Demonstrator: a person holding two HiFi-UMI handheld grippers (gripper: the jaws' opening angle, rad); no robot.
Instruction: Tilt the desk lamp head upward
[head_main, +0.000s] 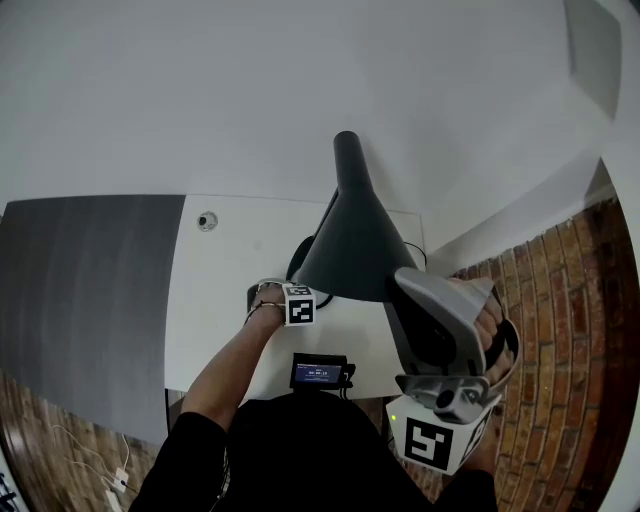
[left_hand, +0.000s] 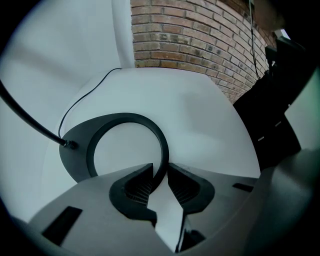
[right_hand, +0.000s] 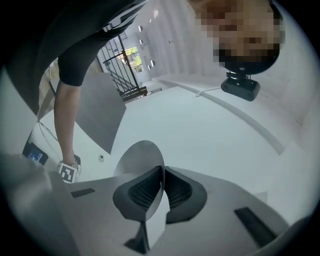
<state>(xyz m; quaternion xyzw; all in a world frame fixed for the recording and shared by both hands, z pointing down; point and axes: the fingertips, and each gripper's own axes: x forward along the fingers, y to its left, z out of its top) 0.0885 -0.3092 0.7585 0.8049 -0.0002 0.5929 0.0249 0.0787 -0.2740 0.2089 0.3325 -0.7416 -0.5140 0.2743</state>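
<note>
White wall (head_main: 300, 80) behind, white tabletop (head_main: 225, 260) below, grey panel (head_main: 90, 300) to its left, brickwork (head_main: 560, 300) to the right.

The lamp (head_main: 345, 160) stands near the middle of the tabletop. Its dark cone-shaped head (head_main: 350, 250) has the narrow end toward the wall and the wide mouth toward you.

Left tool (left_hand: 161, 172): pinching the rim of the ring-shaped base (left_hand: 125, 121), one pad inside the ring and one outside. The base lies flat on the tabletop, and the cable (left_hand: 60, 139) enters it on the far side.

Right tool (right_hand: 162, 172): pressed onto the thin edge of the head's mouth, with the sheet of the rim running between the pads.

Handling, as a judgement:
- The head looks like thin, smooth sheet. It is probably light and stiff, and it offers only a narrow edge to grip.
- The resistance you feel will likely come from the joint, not from the head's weight. The joint itself shows in no view.
- The smooth rim may slide out of the pads if you pull along it. Seat it deep between the pads and keep them square to the sheet.
- Lift in an arc around the joint, without twisting. A sideways load on so thin an edge could flex it or cost you the grip.
- The base is an open ring and likely not heavy, so expect it to tip or skate as the head goes up. Your left hold on the base is what counters that, so press it down onto the tabletop.
</note>
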